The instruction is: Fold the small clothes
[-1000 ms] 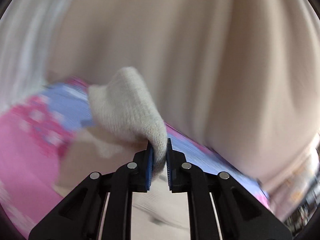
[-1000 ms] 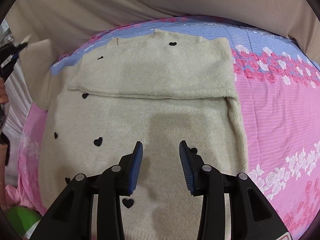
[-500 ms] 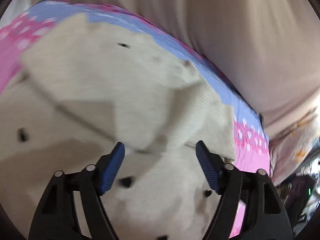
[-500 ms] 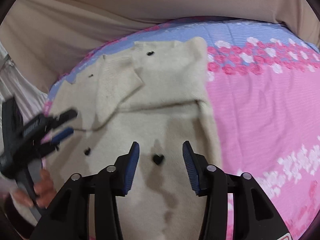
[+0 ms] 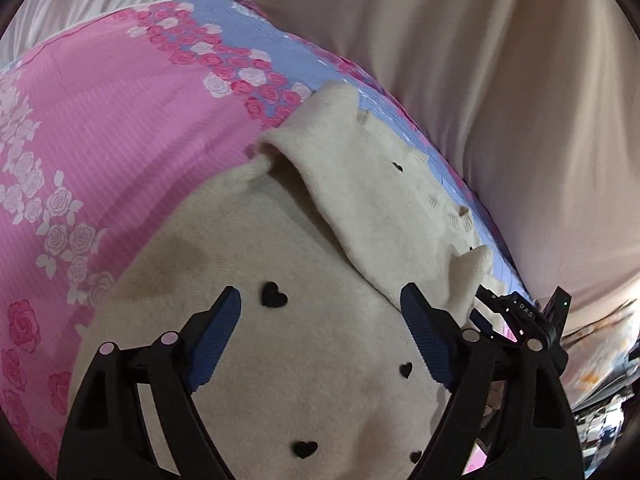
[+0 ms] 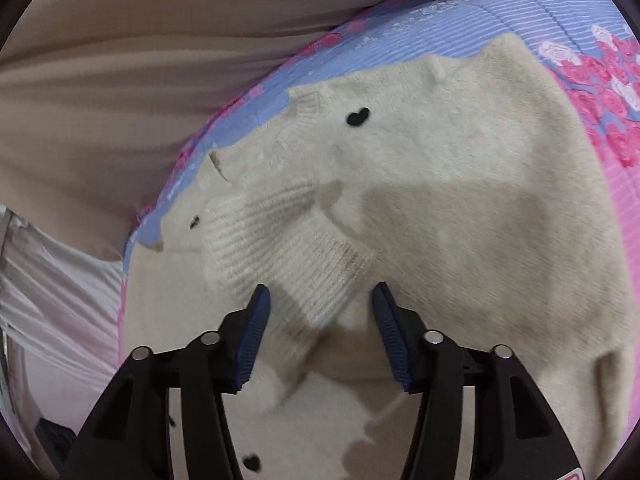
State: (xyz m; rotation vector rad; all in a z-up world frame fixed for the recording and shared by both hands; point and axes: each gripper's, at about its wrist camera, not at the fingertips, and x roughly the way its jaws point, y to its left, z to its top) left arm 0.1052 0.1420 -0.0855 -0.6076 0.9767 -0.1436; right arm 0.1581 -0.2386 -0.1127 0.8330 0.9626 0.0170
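A cream knit sweater (image 5: 280, 280) with small black hearts lies on a pink and blue floral bedsheet (image 5: 100, 120). Its sleeves are folded across the upper body. My left gripper (image 5: 320, 312) is open and empty, just above the sweater's body. My right gripper (image 6: 320, 304) is open, with the ribbed sleeve cuff (image 6: 296, 264) lying between and just ahead of its fingers, not pinched. The sweater (image 6: 460, 184) fills most of the right wrist view. The right gripper also shows at the right of the left wrist view (image 5: 516, 320).
A beige curtain or cloth (image 5: 500, 80) hangs behind the bed's far edge, also in the right wrist view (image 6: 120, 80). White pleated fabric (image 6: 48, 300) lies at the left. Cluttered items (image 5: 600, 420) show at the far right.
My left gripper let go of the sleeve cuff, opened wide and swung over the sweater's body. My right gripper moved forward and left, up to the cuff now laid on the sweater.
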